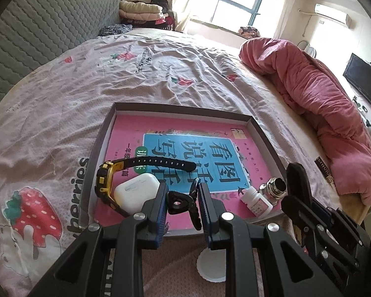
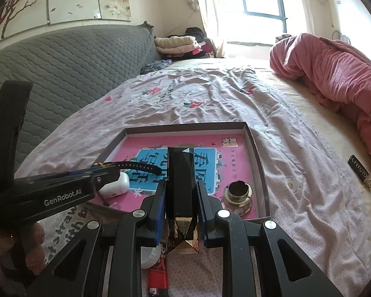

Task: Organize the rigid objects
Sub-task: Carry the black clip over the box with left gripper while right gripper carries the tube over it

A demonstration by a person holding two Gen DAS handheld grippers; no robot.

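A shallow box tray [image 1: 264,133] [image 2: 256,148] lined with a pink book lies on the bed. In it are a yellow-black watch [image 1: 106,175] [image 2: 138,166], a white earbud case [image 1: 136,190] [image 2: 117,188], a small white bottle [image 1: 258,203] and a metal cap [image 1: 274,188] [image 2: 237,195]. My left gripper [image 1: 181,195] is shut on a black clip [image 1: 183,204] over the tray's near edge. My right gripper [image 2: 180,188] is shut on a tall black and gold faceted bottle [image 2: 180,180], held at the tray's near edge.
A rolled pink duvet [image 1: 316,104] [image 2: 334,74] lies on the right. A black and gold bar [image 1: 324,170] [image 2: 359,170] lies on the sheet right of the tray. A white lid [image 1: 210,264] and a red lighter [image 2: 158,279] lie on the bed below the grippers. A grey headboard [image 2: 61,69] runs along the left.
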